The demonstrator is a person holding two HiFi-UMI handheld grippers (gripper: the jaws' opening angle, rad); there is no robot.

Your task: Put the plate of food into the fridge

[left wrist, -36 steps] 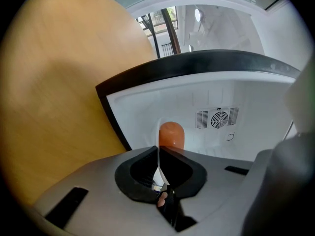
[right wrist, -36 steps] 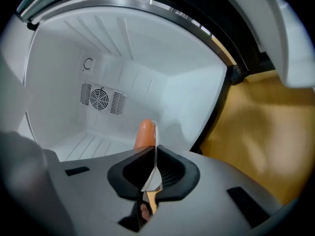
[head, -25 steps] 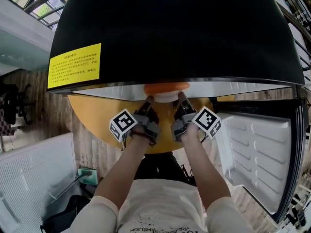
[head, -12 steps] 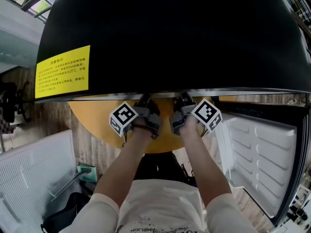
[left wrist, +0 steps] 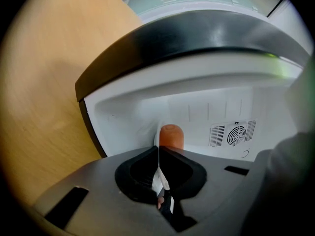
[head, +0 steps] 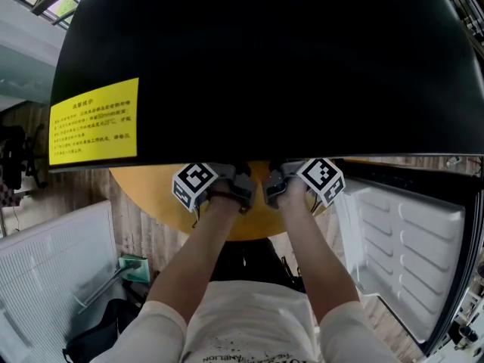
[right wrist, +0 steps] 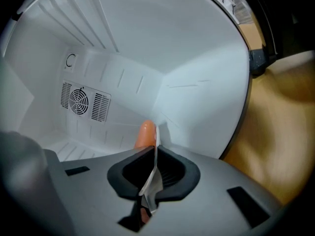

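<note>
The white plate's rim shows edge-on in the left gripper view, with my left gripper shut on it. An orange piece of food rises just past the jaws, inside the white fridge interior. In the right gripper view my right gripper is shut on the plate's other rim, and the orange food stands beyond. In the head view both grippers, left and right, reach under the black fridge top, which hides the plate.
The fridge door hangs open at the right. A round wooden table lies below the fridge. A fan vent sits on the fridge's back wall. A yellow label is on the fridge top. A white appliance stands lower left.
Both grippers have moved forward with the plate. The plate and orange food, seen at the fridge's edge a second ago, are now hidden under the black top.
</note>
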